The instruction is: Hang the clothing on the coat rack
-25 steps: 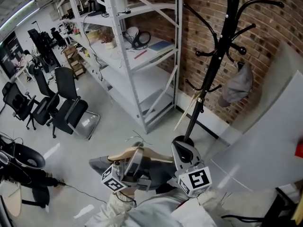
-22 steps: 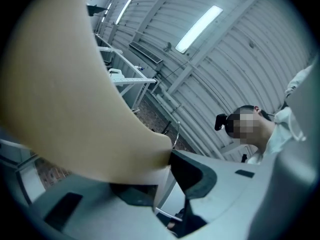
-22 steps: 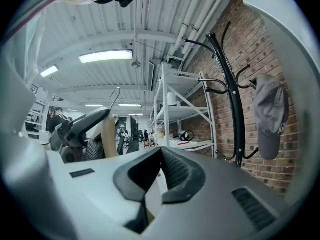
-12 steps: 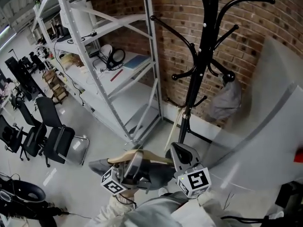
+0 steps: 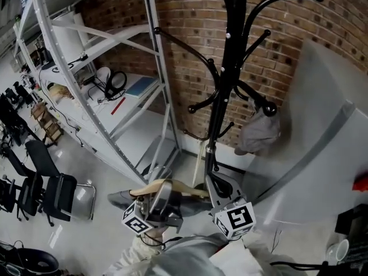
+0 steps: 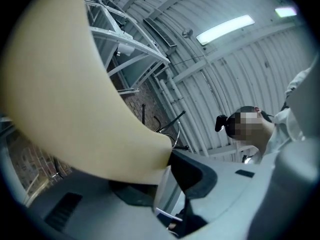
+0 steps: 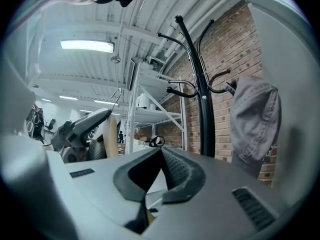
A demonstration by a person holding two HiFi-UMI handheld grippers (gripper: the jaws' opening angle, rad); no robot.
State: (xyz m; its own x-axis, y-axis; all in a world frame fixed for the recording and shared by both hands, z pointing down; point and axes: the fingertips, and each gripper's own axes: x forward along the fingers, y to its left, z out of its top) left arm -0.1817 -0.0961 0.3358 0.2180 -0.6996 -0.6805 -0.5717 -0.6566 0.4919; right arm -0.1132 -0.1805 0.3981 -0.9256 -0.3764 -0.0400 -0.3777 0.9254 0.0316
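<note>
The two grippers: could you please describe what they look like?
The left gripper and right gripper are both grey plastic, with dark pads inside the jaws. Each carries a white cube printed with black square markers. The person's sleeves are pale grey.

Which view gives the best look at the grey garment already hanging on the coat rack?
The right gripper view: the grey garment hangs large and unblocked beside the coat rack. The head view shows it smaller, on a lower hook. The left gripper view misses it.
</note>
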